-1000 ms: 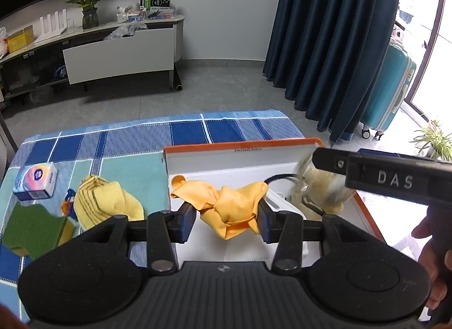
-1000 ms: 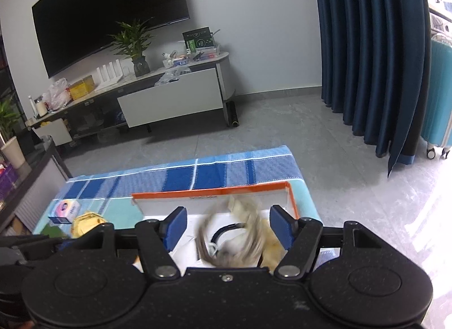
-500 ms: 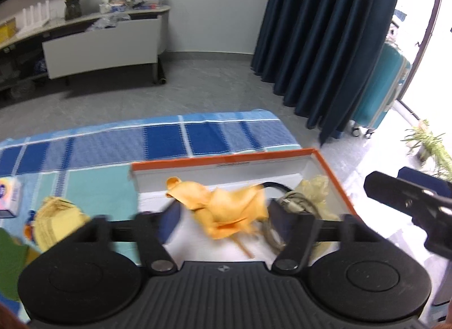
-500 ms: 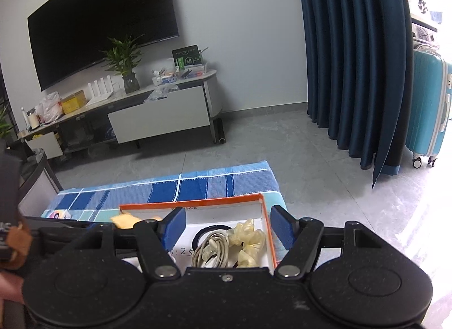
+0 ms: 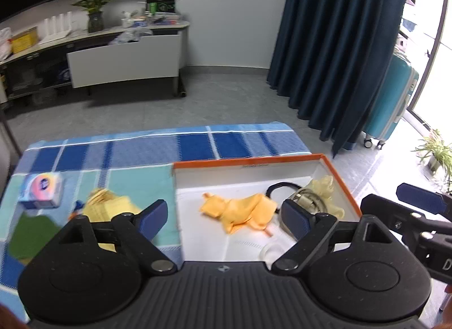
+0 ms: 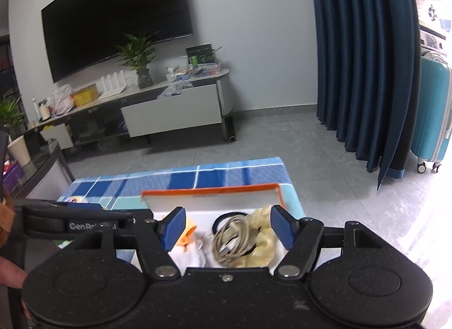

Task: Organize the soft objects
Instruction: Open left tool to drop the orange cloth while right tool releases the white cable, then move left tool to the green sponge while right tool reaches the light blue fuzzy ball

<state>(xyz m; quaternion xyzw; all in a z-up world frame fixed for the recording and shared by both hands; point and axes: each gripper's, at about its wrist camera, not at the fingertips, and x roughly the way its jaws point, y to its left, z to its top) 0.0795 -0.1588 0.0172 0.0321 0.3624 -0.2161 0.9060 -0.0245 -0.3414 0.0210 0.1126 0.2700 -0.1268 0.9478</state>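
Observation:
An orange cloth [image 5: 240,211] lies loose on the floor of the white box with an orange rim [image 5: 343,184]. My left gripper [image 5: 224,217] hovers above it, its jaws opening, with nothing pressed between the pads. Beside the cloth in the box lie a coiled grey cable [image 5: 309,201], a black band and a pale yellow scrunchie [image 5: 325,186]. My right gripper [image 6: 228,228] is open over the cable [image 6: 231,240] and scrunchie [image 6: 264,240], holding nothing. On the cloth-covered table, left of the box, rest a yellow cloth [image 5: 108,204] and a green sponge [image 5: 31,234].
A small tissue pack [image 5: 41,190] sits at the table's left edge on the blue checked tablecloth [image 5: 197,148]. Beyond the table are grey floor, a TV cabinet [image 5: 121,57], dark blue curtains [image 5: 339,46] and a teal suitcase [image 5: 392,100].
My left gripper went from shut on the orange cloth to wide open; the cloth now lies flat in the box. The right gripper drew back and up from the scrunchie and cable.

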